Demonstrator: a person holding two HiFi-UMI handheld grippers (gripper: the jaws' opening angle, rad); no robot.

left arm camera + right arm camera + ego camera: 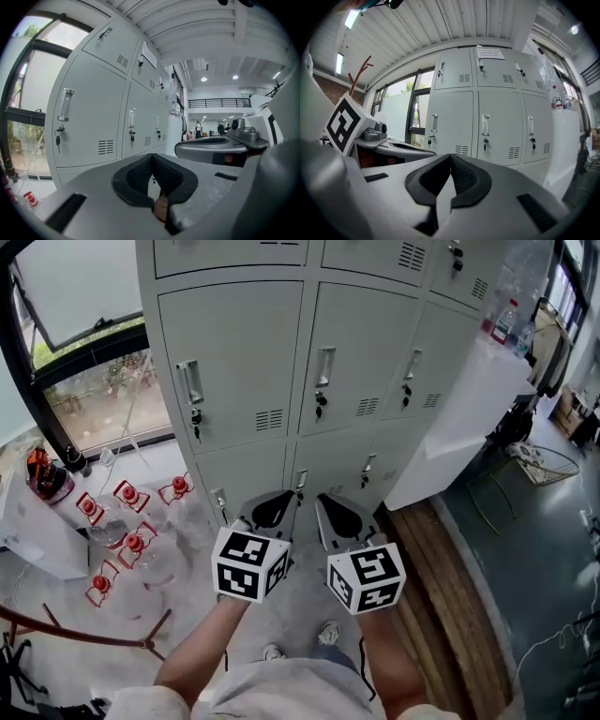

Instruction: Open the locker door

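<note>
Step zero: no door open on lockers [234, 352]. Holding left gripper [274, 504] and right gripper [339, 510] pinched together, empty, short of handle [324, 367]. Remaining: reach, grab, pull.

Left gripper [292, 496], right gripper [322, 500]: jaws together, empty.

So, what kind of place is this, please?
Probably a locker area in a large workplace hall. Grey metal lockers with keys in their locks stand beside a big window, and the left gripper view shows an open hall with an upper-floor railing.
</note>
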